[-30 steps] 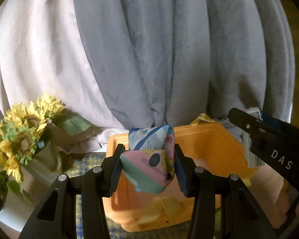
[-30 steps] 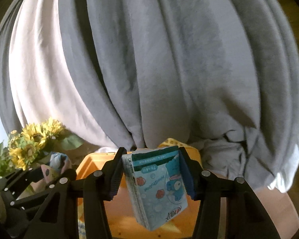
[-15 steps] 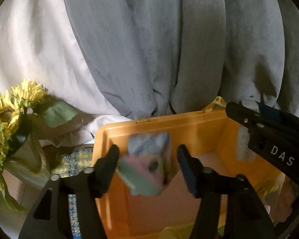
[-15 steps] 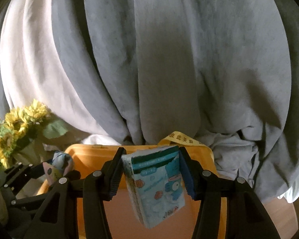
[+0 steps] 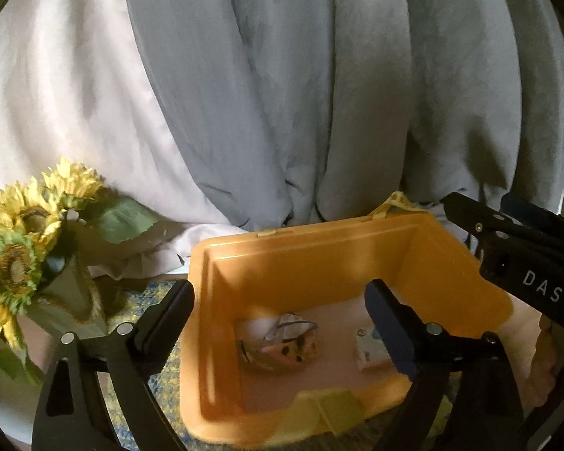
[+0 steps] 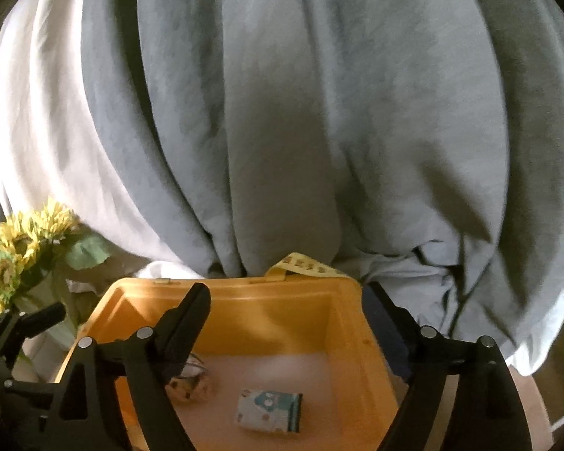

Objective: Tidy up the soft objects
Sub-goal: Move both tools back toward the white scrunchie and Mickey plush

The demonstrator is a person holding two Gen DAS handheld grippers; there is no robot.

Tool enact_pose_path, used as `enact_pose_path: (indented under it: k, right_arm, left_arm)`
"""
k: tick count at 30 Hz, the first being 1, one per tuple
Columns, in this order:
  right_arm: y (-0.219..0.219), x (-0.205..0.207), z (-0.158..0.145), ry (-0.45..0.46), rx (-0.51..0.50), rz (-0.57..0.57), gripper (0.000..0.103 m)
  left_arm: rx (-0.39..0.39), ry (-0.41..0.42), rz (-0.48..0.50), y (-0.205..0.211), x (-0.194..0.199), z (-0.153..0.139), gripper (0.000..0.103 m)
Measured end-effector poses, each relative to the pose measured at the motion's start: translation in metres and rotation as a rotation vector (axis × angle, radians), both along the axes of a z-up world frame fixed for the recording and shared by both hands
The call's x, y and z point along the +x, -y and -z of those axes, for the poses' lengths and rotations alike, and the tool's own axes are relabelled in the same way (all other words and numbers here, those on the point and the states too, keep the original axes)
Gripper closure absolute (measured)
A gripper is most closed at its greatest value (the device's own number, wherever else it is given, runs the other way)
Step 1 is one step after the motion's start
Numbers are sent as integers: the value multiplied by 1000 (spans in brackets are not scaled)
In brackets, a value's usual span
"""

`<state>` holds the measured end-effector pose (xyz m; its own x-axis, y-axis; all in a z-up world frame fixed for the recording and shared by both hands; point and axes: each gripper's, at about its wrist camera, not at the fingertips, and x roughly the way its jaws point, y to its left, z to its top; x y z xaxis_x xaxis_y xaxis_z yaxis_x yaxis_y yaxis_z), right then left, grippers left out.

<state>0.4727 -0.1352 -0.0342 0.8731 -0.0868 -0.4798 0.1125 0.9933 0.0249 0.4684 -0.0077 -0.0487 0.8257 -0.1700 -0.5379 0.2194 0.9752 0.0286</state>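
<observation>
An orange plastic bin point(image 5: 312, 259) point(image 6: 267, 312) stands below both grippers. A patterned cloth bundle point(image 5: 282, 345) point(image 6: 191, 383) lies on its floor at the left. A tissue pack point(image 6: 270, 410) with blue cartoon print lies to its right; in the left wrist view it point(image 5: 368, 349) shows partly behind a finger. My left gripper point(image 5: 280, 300) is open and empty above the bin. My right gripper point(image 6: 285, 308) is open and empty above the bin; its body point(image 5: 515, 263) shows at the right of the left wrist view.
Grey and white curtains point(image 5: 282, 94) hang behind the bin. A vase of sunflowers point(image 5: 26, 233) point(image 6: 22, 248) stands left of the bin. A yellow strap point(image 6: 304, 265) hangs over the bin's far rim. A blue-yellow checked cloth point(image 5: 158, 297) covers the table.
Both grippers opened. The cloth bundle and the tissue pack dropped from the fingers into the bin and now lie on its floor. Both views moved closer over the bin.
</observation>
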Motion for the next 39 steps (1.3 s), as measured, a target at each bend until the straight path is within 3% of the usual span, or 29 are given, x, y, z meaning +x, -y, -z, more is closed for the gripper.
enact_pose_path:
  k: [18, 29, 39]
  right_arm:
    - [6, -125, -38, 62, -7, 82, 19]
    - [9, -173, -20, -4, 10, 85, 19]
    - [11, -188, 13, -109, 44, 117, 19]
  left_arm:
    - [12, 96, 28, 4, -120, -32, 8]
    - [39, 63, 50, 9, -162, -10, 8]
    - [93, 23, 98, 12, -174, 21, 8]
